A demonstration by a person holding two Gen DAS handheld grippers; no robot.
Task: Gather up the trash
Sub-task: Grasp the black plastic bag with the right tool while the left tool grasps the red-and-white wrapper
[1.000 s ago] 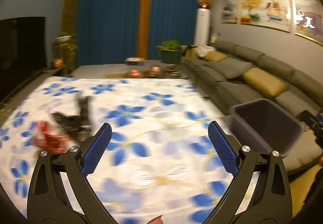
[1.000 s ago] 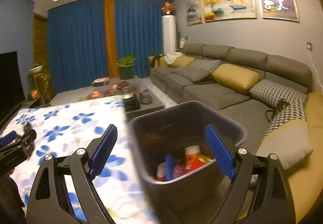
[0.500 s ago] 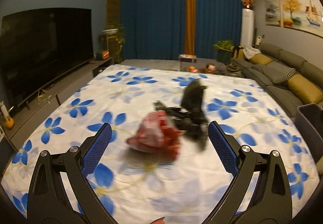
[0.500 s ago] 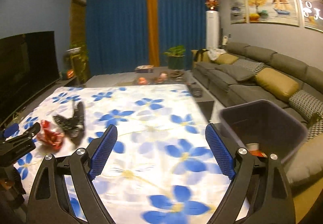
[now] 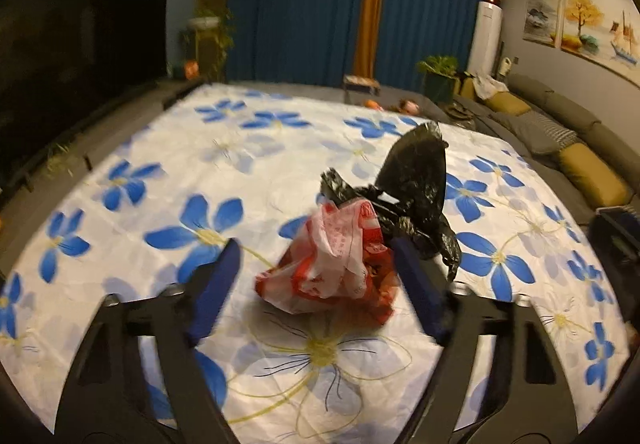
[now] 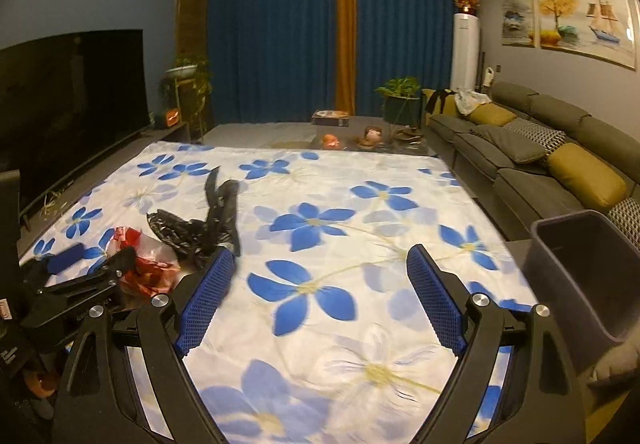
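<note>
A red and white plastic bag (image 5: 334,268) lies crumpled on the flowered sheet (image 5: 200,164), toward its left edge as the right wrist view shows it, about halfway along that side. The left tongs (image 5: 316,280) sit around this bag: their jaws are closing, the bag is between them, and the right blue pad looks close against the bag's side while the left pad stands clear of it, so no grip shows. Touching the red bag on its far side is a black plastic bag (image 5: 416,188), one flap standing up and the rest bunched low on the sheet. Further right, the right tongs (image 6: 322,284) hang over the middle of the sheet with their jaws wide apart and nothing between them. At the sheet's right edge, near its front corner, stands a dark grey bin (image 6: 580,264), just beside the sofa (image 6: 540,152)
</note>
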